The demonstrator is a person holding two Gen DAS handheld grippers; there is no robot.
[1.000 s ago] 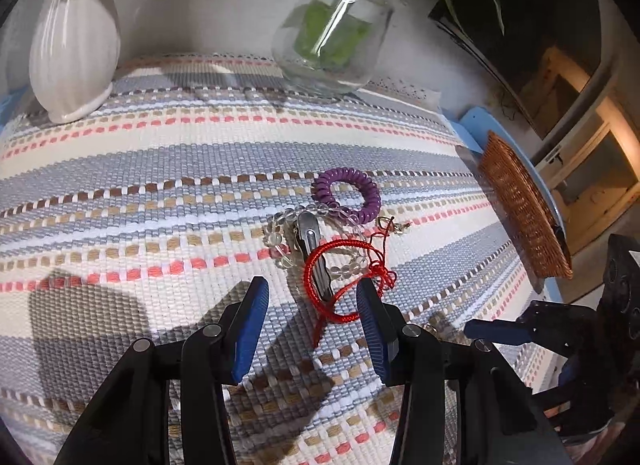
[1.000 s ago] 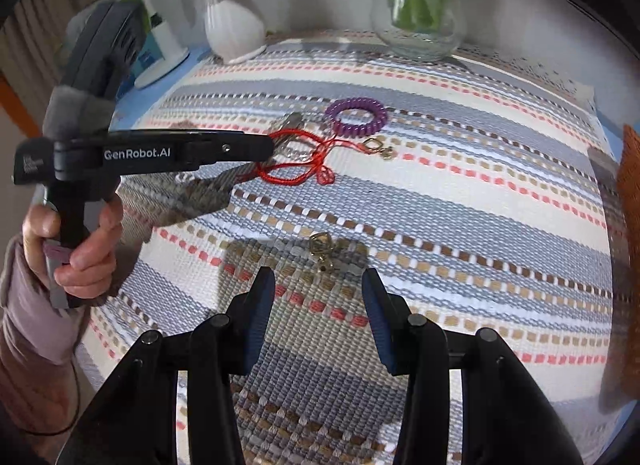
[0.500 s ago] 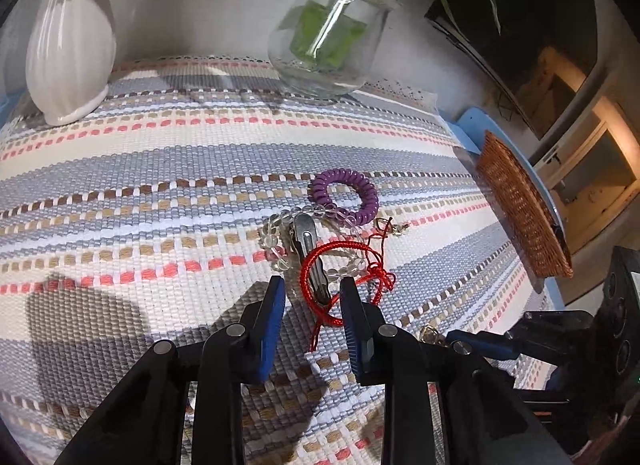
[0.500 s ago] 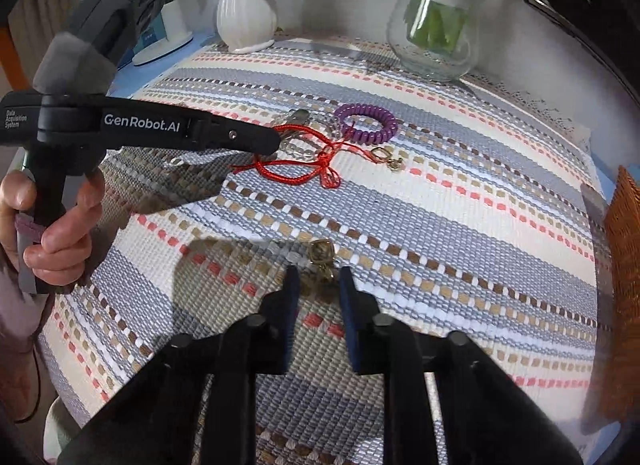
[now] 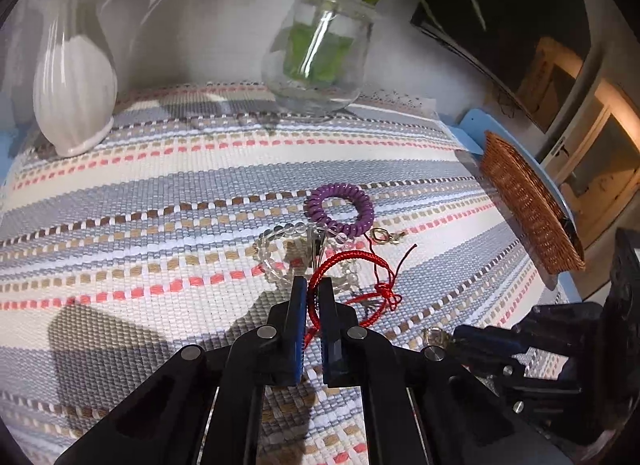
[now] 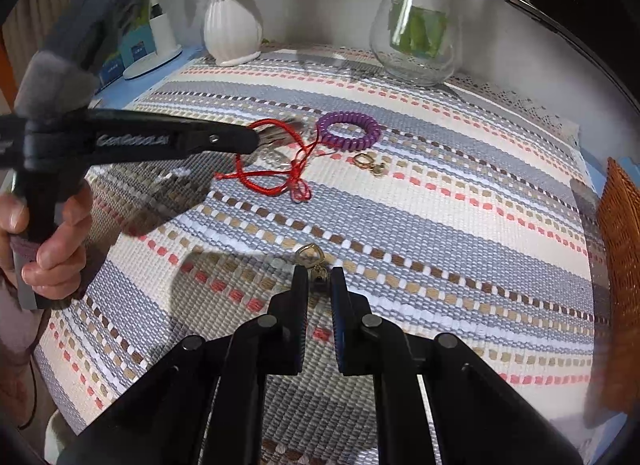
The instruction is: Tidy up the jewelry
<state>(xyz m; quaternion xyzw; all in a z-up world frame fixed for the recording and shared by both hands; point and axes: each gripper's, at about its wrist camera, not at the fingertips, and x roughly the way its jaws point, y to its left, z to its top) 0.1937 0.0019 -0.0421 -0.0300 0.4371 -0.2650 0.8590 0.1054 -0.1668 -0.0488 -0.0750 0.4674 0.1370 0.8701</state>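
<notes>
Jewelry lies mid-bench on the striped mat (image 5: 168, 201). Left gripper (image 5: 313, 285): jaws closed on the red cord bracelet (image 5: 344, 265), lifting one side off the clear beads (image 5: 276, 261). Right gripper (image 6: 319, 279): jaws narrow, pinching the gold earring (image 6: 310, 259). Purple coil (image 5: 340, 209) beyond; open mat all round; wicker basket (image 5: 528, 201) at right edge.

The left gripper (image 5: 314, 285) is clamped on the red cord bracelet (image 5: 352, 265), lifting its near loop off the striped woven mat (image 5: 160, 193). Behind lie a clear bead bracelet (image 5: 276, 249) and a purple coil hair tie (image 5: 339, 211) (touching it).
</notes>
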